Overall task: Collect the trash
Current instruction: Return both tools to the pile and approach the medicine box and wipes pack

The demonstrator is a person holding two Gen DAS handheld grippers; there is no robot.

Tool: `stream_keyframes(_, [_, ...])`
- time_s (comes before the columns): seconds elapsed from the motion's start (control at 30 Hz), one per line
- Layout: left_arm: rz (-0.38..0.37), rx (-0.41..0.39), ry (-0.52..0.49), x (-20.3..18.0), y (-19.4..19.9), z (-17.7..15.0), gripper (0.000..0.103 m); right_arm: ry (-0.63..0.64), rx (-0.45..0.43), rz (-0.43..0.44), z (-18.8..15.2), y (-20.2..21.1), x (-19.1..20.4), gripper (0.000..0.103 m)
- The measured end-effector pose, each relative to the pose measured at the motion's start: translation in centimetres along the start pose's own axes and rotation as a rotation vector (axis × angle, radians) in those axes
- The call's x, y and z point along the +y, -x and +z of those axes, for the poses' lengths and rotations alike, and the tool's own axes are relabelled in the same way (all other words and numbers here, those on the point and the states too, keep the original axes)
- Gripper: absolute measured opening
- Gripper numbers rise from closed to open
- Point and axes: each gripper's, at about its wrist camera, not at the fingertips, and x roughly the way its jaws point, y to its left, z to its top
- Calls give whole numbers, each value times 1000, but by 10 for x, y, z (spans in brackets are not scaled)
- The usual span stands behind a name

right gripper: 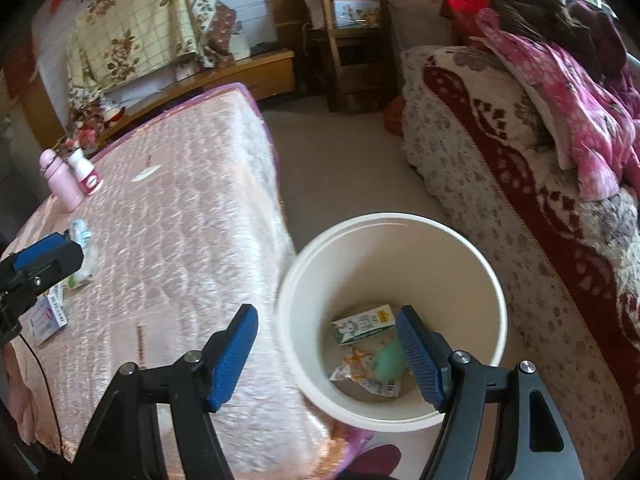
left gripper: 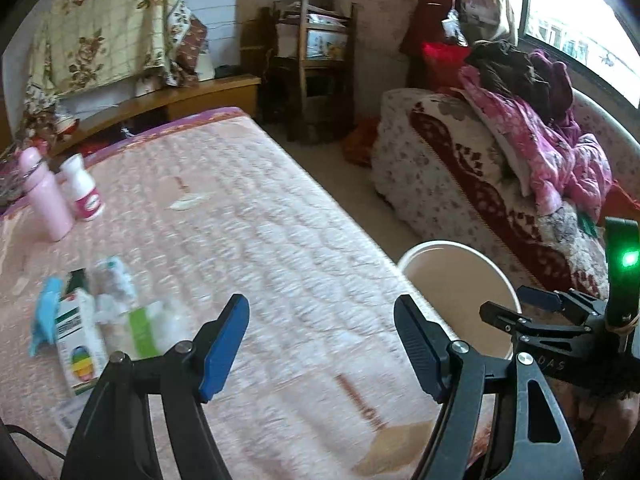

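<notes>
On the pink quilted table a pile of trash lies at the left: a blue wrapper, a small printed box, crumpled wrappers and a green-and-white packet. My left gripper hangs open and empty to the right of the pile. A white bin stands on the floor beside the table edge. It holds a milk carton, a green scrap and a wrapper. My right gripper is open and empty above the bin's left rim.
A pink bottle and a white bottle stand at the table's far left. A sofa piled with pink clothes flanks the bin on the right. A wooden shelf and a low cabinet stand at the back, with bare floor between.
</notes>
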Motion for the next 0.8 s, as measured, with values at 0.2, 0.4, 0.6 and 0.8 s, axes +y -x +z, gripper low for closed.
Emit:
stream_keyframes(0.2, [58, 1, 39, 45, 21, -16, 75, 48, 5, 64, 1, -4, 41, 75])
stream_keyframes(0.4, [155, 5, 100, 110, 47, -36, 75, 116, 23, 132, 0, -12, 91, 75])
stream_keyframes(0.6, [346, 50, 156, 193, 53, -61, 75, 205, 43, 181, -1, -21, 140, 75])
stream_keyframes(0.8, [347, 182, 309, 246, 34, -98, 75, 246, 55, 217, -2, -26, 171, 75])
